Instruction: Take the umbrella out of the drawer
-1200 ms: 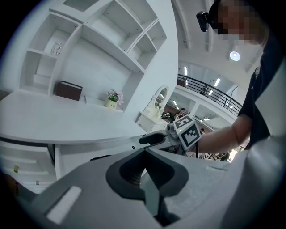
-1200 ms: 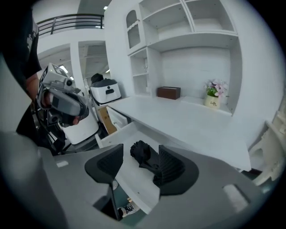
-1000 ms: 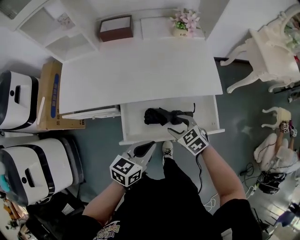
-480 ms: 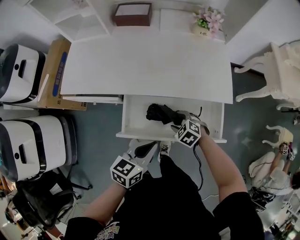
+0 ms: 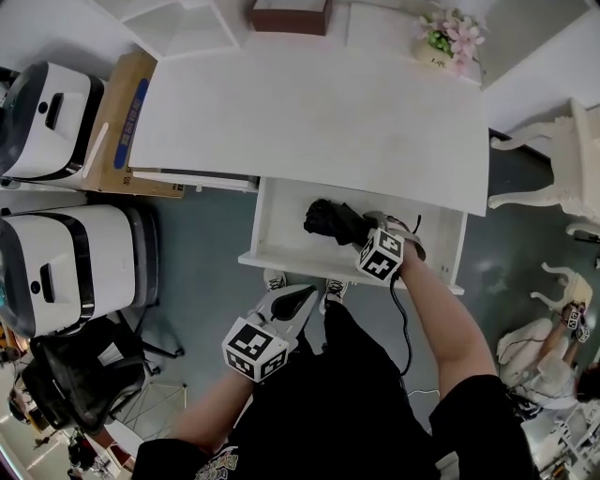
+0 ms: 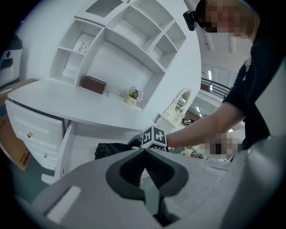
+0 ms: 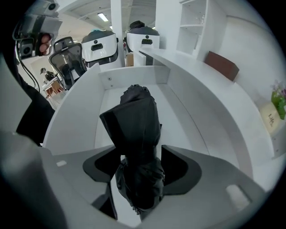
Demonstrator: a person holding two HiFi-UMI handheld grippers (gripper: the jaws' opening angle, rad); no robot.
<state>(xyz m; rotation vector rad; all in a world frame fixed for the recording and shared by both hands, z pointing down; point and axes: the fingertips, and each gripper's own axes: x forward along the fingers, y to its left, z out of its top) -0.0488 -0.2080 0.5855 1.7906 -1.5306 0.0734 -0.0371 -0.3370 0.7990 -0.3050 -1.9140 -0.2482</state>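
A black folded umbrella (image 5: 330, 217) lies in the open white drawer (image 5: 309, 263) under the desk top. My right gripper (image 5: 366, 232) reaches into the drawer from the front and is shut on the umbrella's near end. In the right gripper view the dark fabric (image 7: 136, 129) fills the gap between the jaws of the right gripper (image 7: 138, 166). My left gripper (image 5: 304, 296) hangs in front of the drawer, below its front edge, shut with nothing in it. The left gripper view shows the left gripper (image 6: 144, 152) with its jaws together, and the umbrella (image 6: 111, 150) beyond.
The white desk top (image 5: 309, 112) carries a brown box (image 5: 289, 16) and a flower pot (image 5: 450, 39) at the back. Two white machines (image 5: 66, 267) and a cardboard box (image 5: 120, 122) stand at the left. A white chair (image 5: 562, 159) is at the right.
The head view has drifted, so the desk sits further right and lower. The right gripper has stayed at the umbrella's near end in the drawer. The left gripper has hardly moved.
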